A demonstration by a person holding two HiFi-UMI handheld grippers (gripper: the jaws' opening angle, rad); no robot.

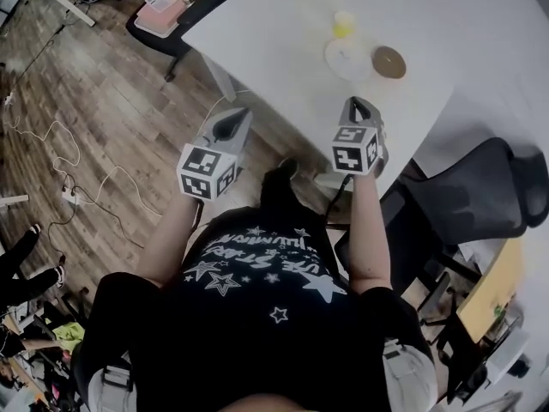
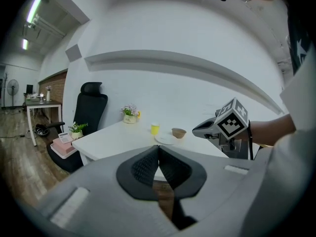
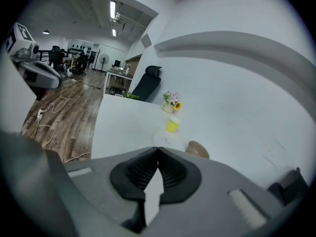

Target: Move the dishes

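Hovering short of the table point(image 1: 274, 33), left gripper point(image 1: 233, 121) and right gripper point(image 1: 357, 106) sit clenched empty and should open before reaching the plate point(image 1: 347, 57).

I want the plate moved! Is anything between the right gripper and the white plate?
Nothing visible: only bare table lies between the right gripper and the white plate. The yellow cup and brown bowl are off that path.

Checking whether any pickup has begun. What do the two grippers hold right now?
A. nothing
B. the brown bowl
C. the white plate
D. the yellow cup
A: the left gripper and right gripper each show jaws together with nothing between them; the yellow cup, white plate and brown bowl all sit on the white table.
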